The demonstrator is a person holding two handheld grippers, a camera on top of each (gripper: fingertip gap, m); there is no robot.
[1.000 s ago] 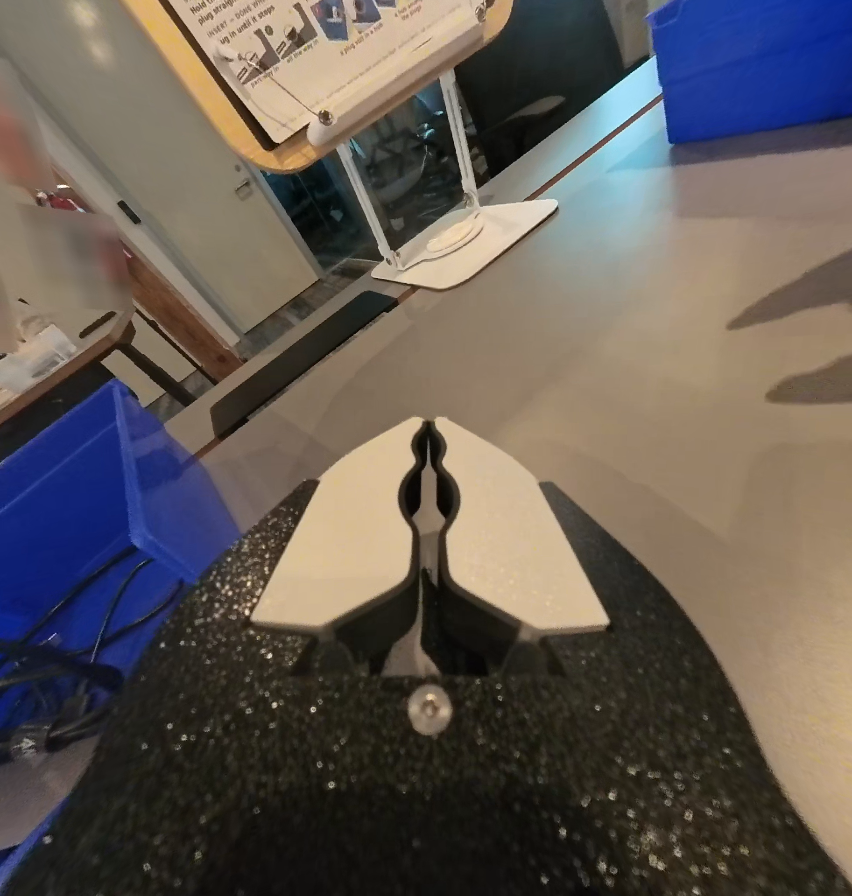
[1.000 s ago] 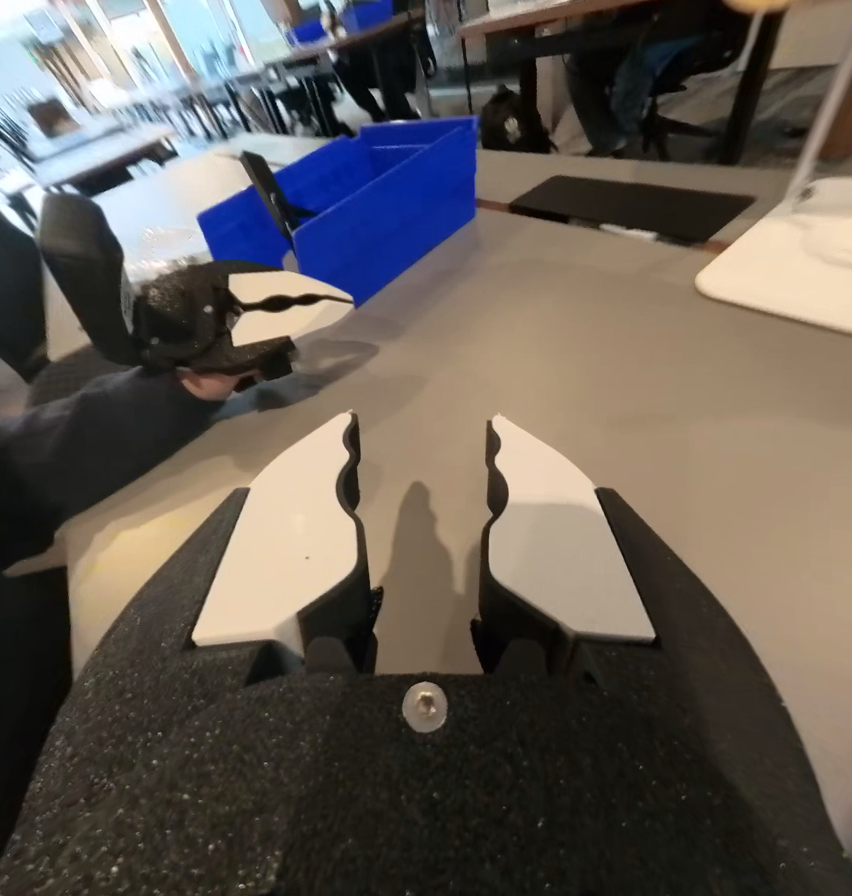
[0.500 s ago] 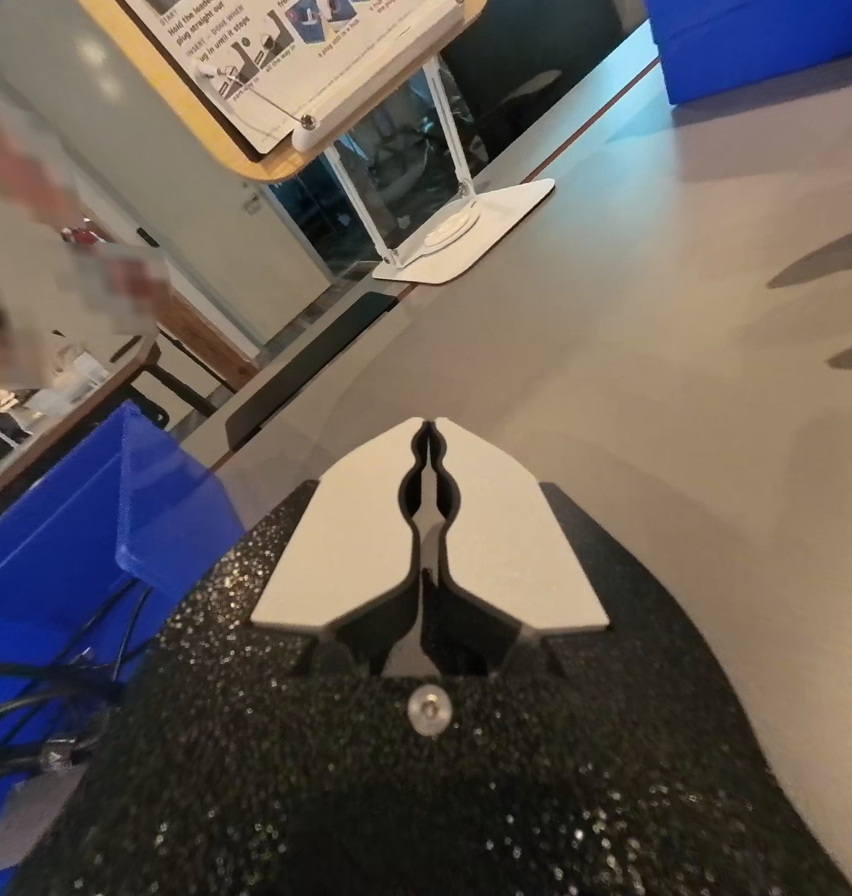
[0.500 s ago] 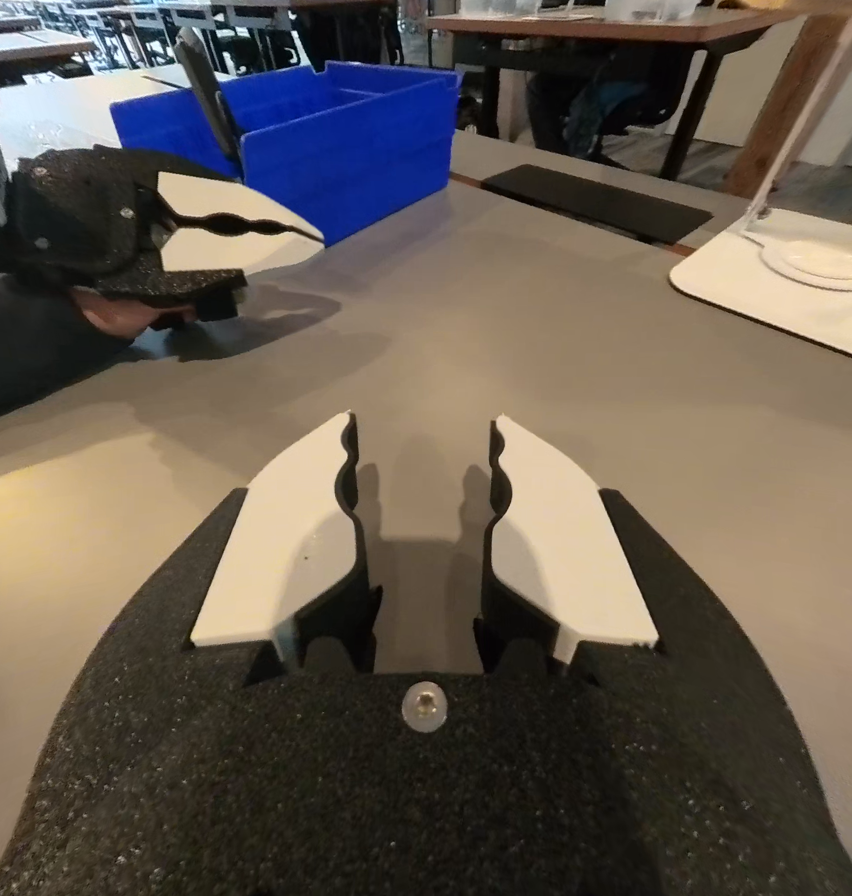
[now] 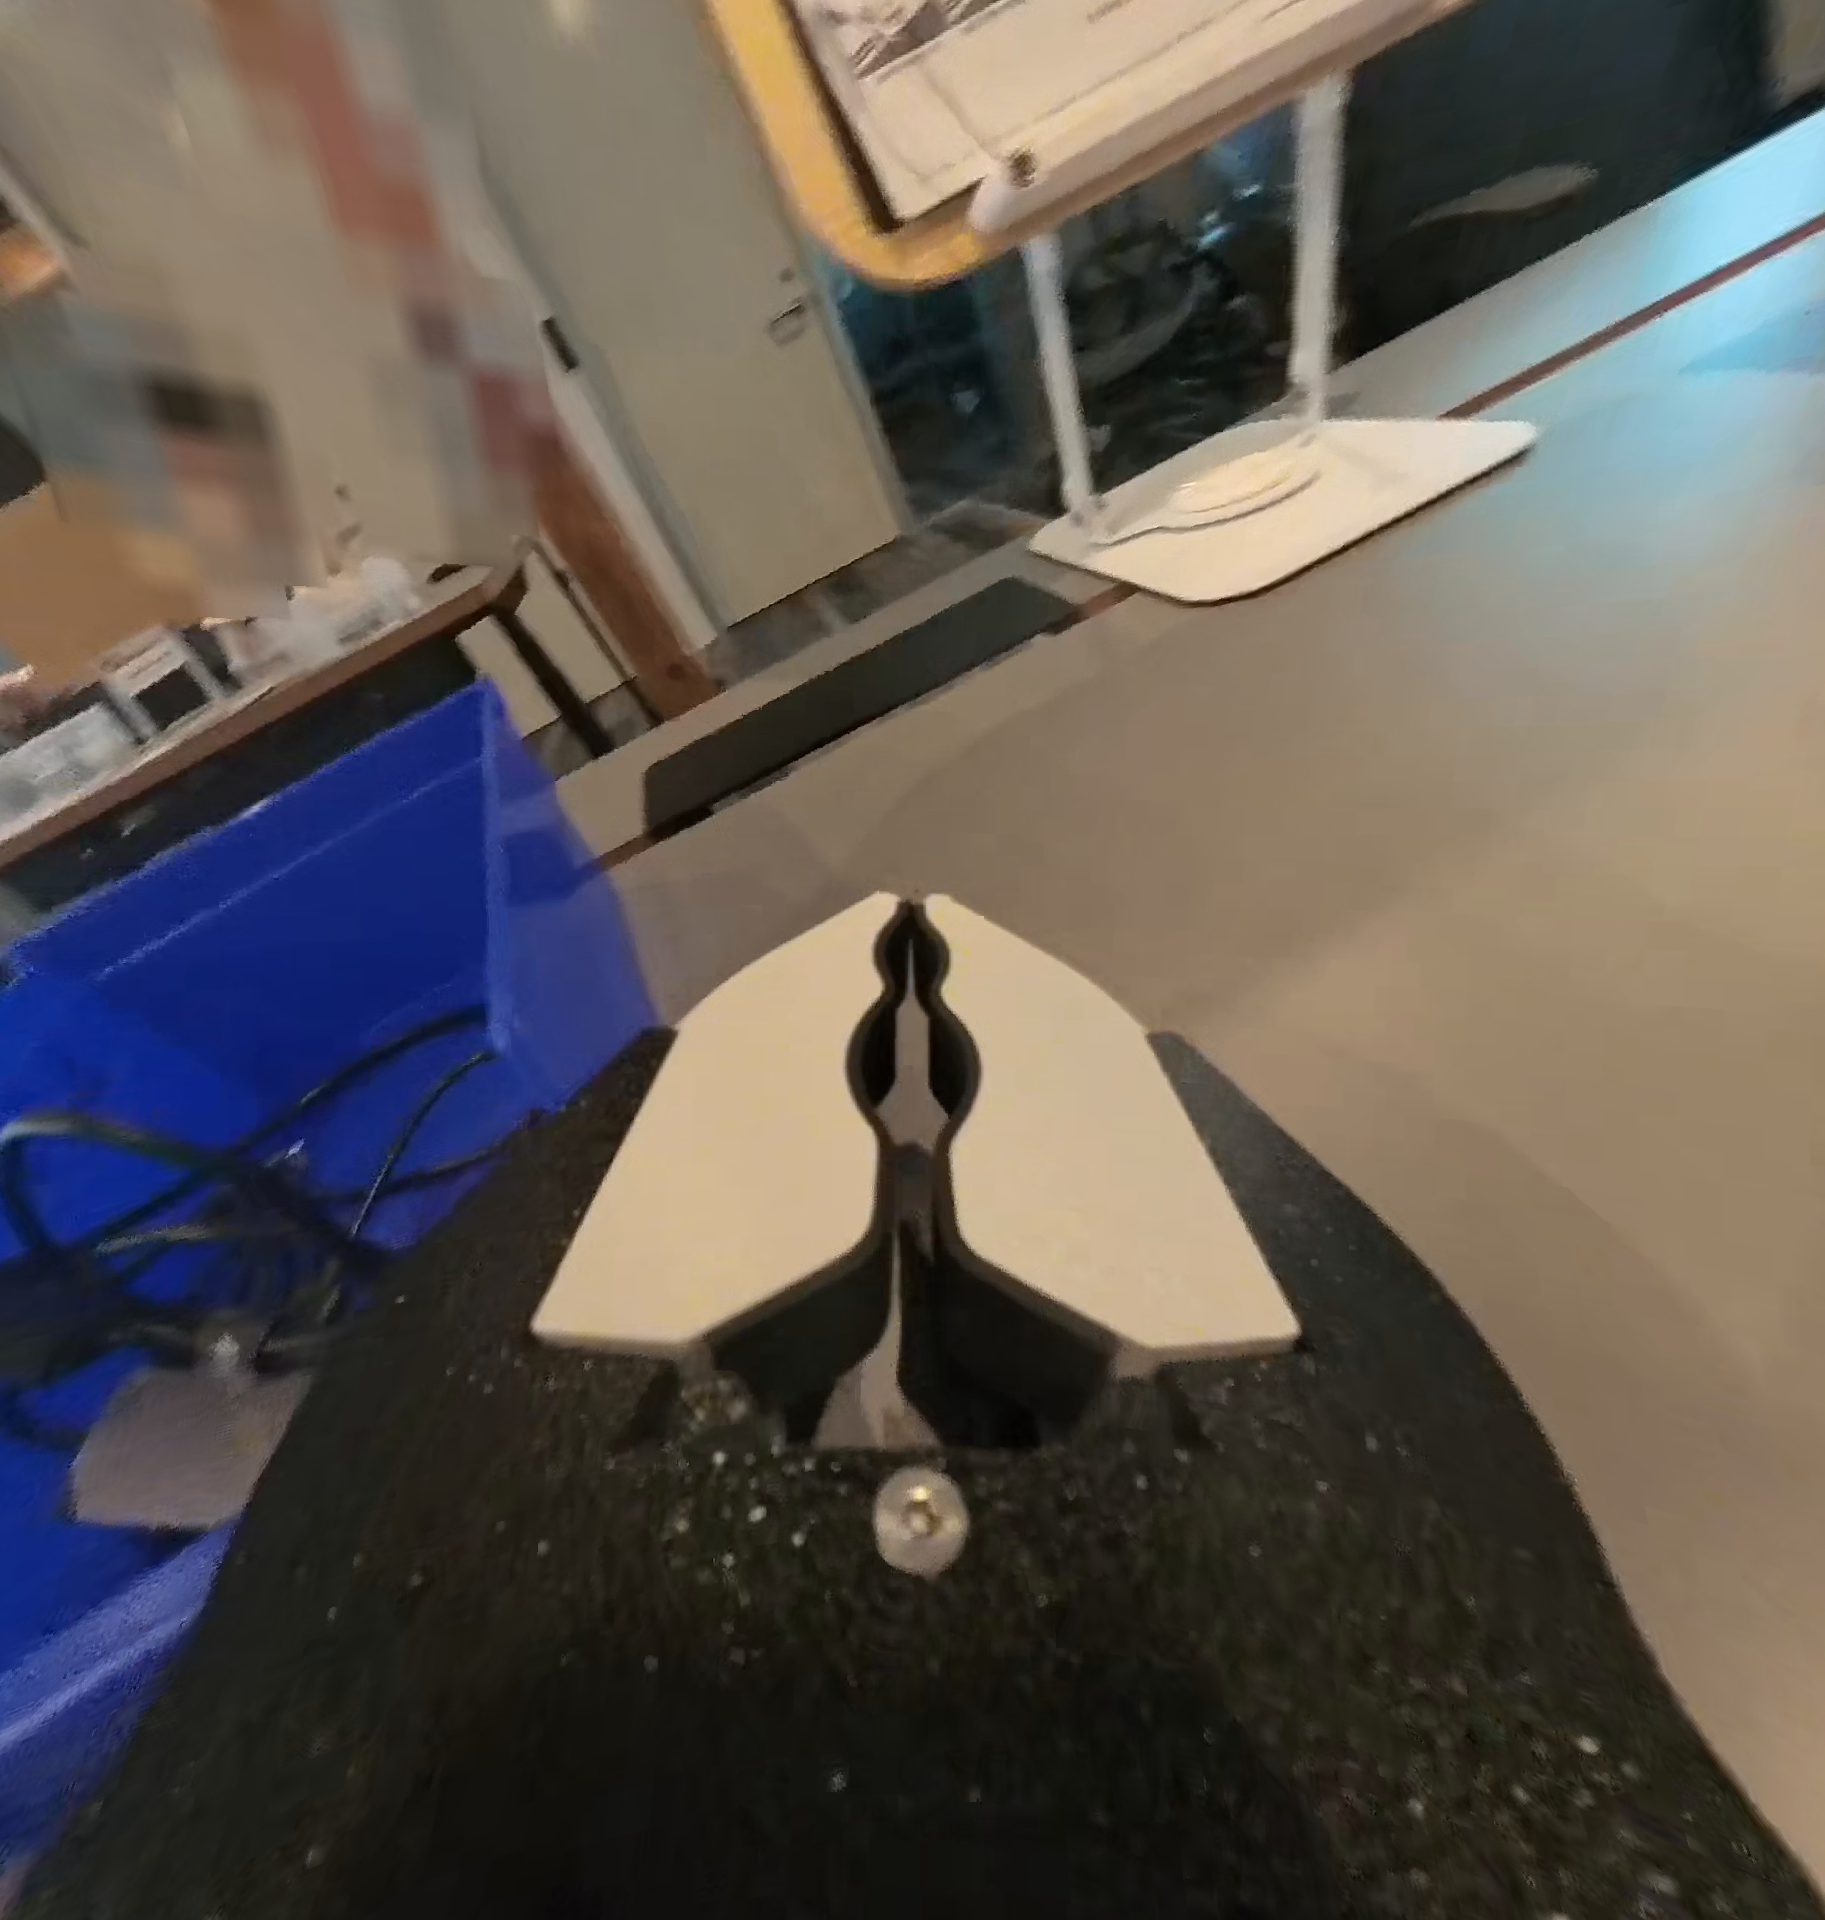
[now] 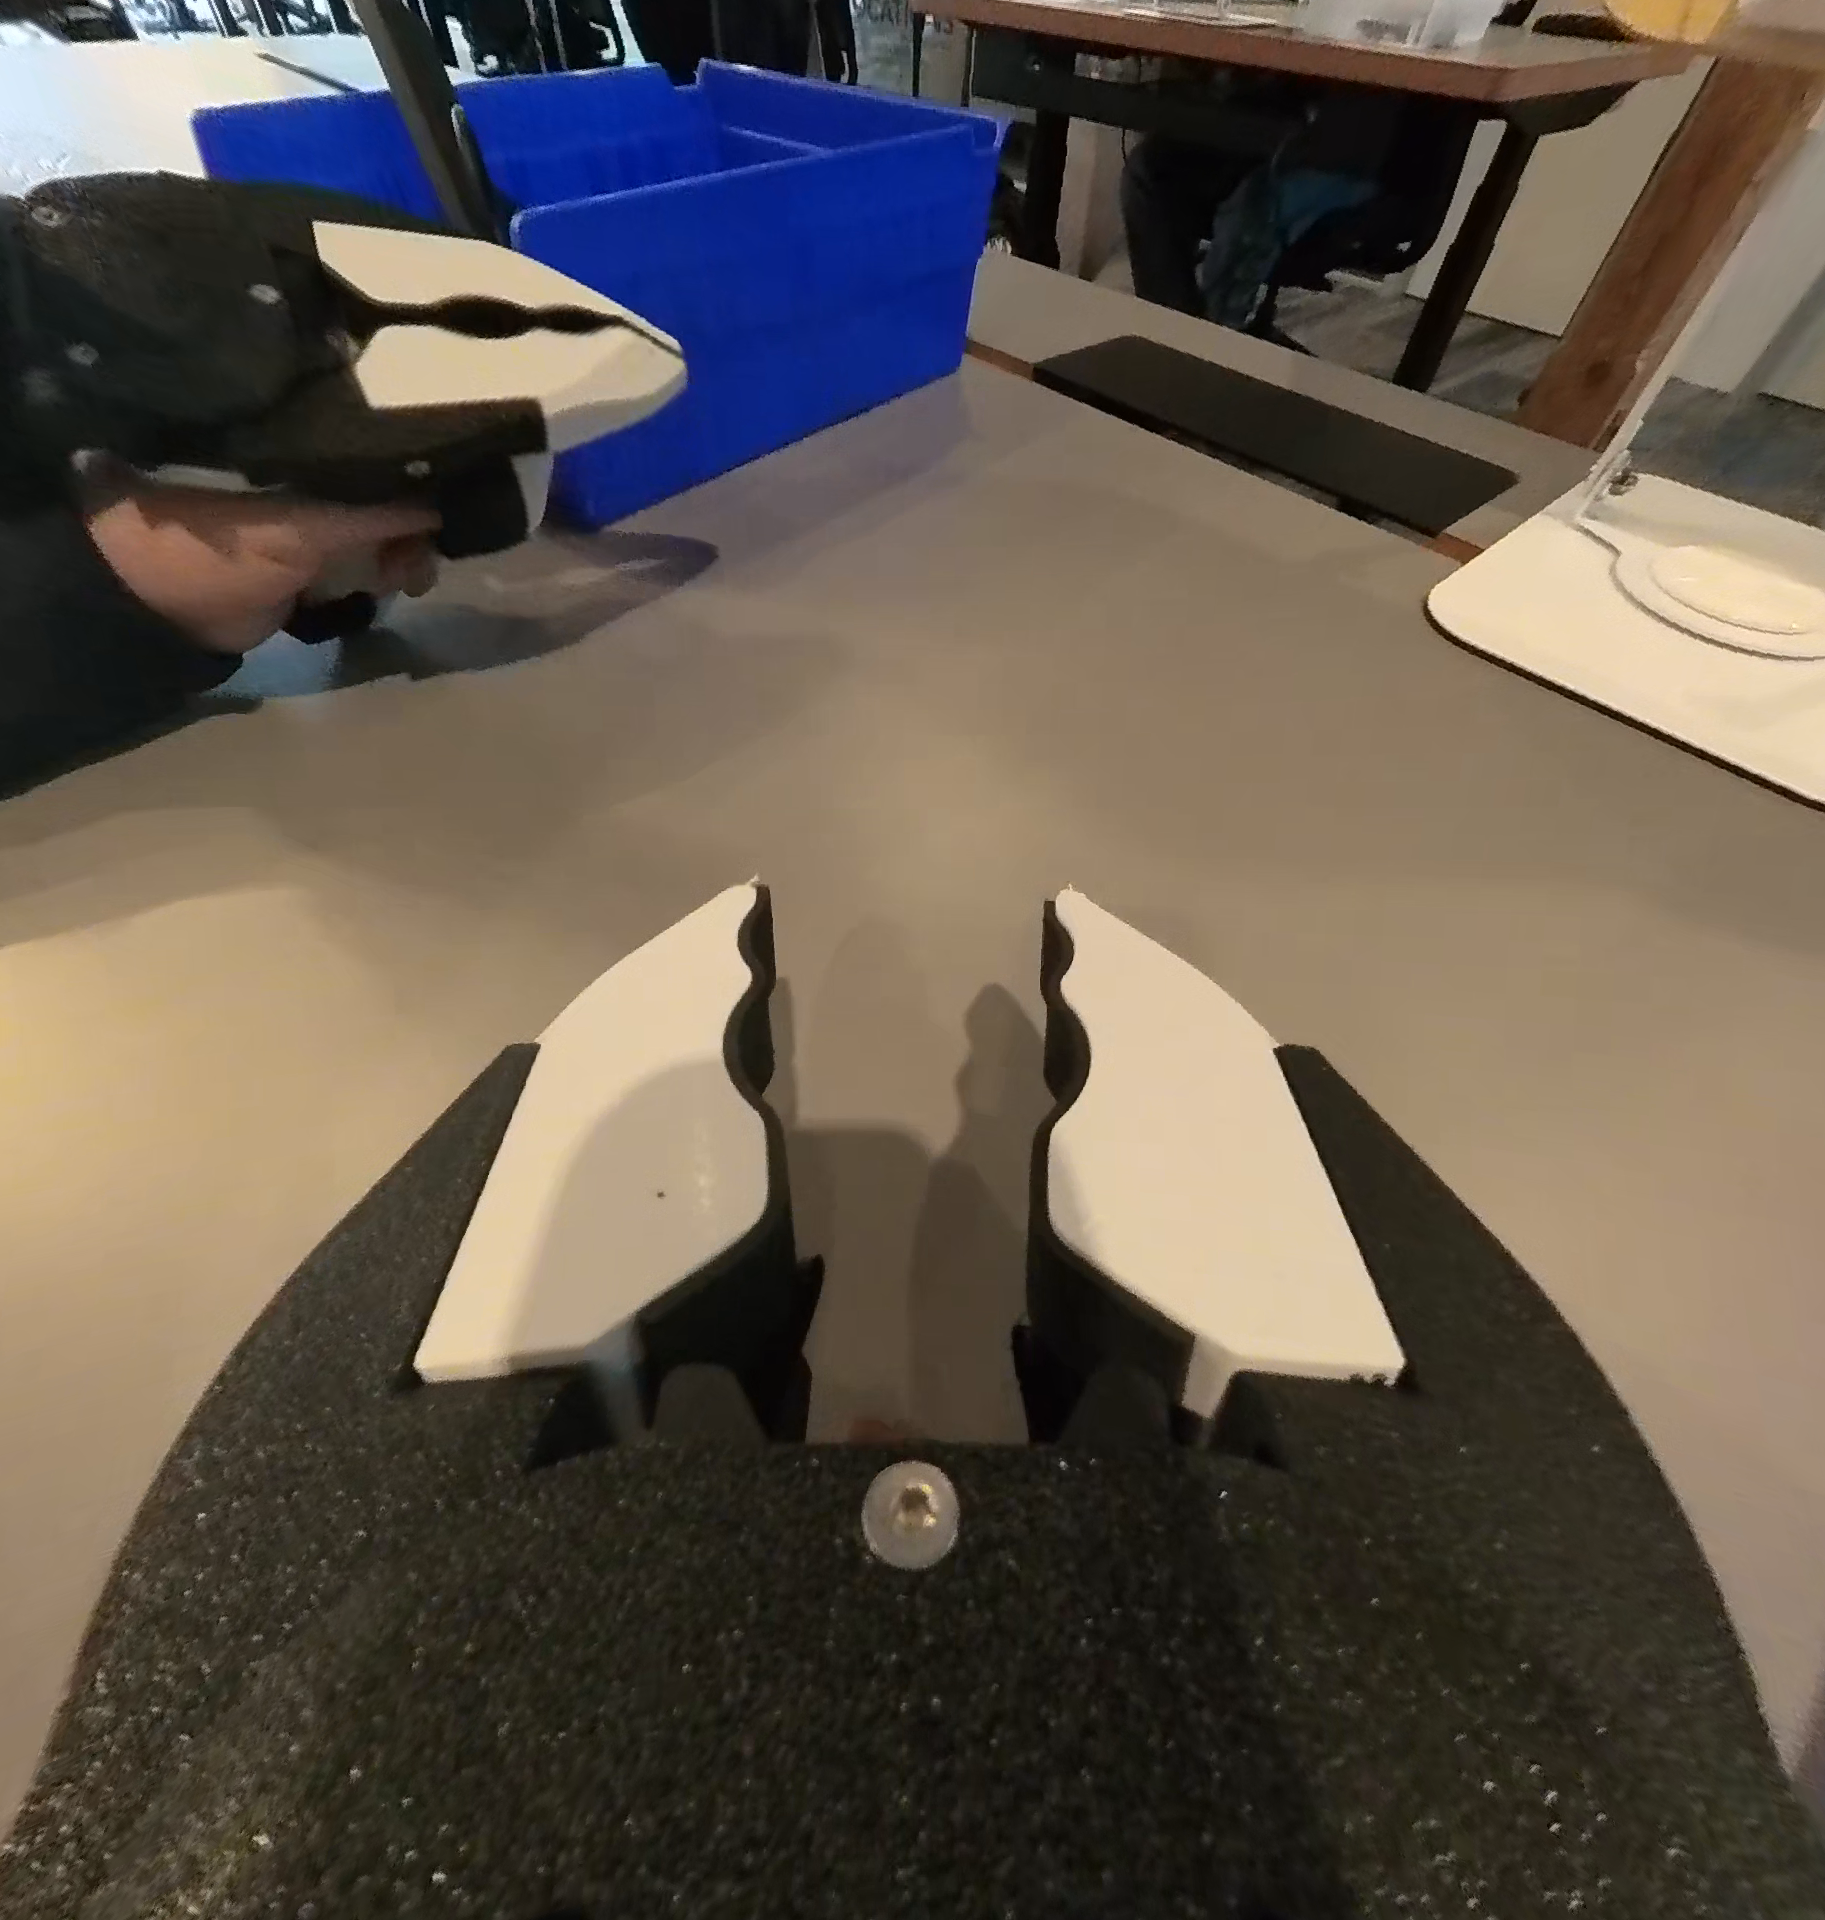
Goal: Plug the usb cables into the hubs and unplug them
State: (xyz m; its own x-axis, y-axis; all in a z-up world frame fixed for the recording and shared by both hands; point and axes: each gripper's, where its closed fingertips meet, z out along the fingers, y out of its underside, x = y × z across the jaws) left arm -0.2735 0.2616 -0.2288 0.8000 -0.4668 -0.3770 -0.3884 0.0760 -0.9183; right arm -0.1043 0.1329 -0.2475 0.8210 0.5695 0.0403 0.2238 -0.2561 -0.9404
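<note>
Your left claw (image 5: 913,914), pressed together on nothing, has swung toward the blue bin (image 5: 264,987) at its nine o'clock over the last second, bringing the black cables (image 5: 212,1195) and a grey hub-like block (image 5: 175,1455) into fuller view, so I judge you are heading in for a first pick. Your right claw (image 6: 906,904) stays spread apart and empty above the bare worktop (image 6: 1095,727), the bin at its eleven o'clock. Blur smears the bin's contents, and the plugs cannot be made out.
</note>
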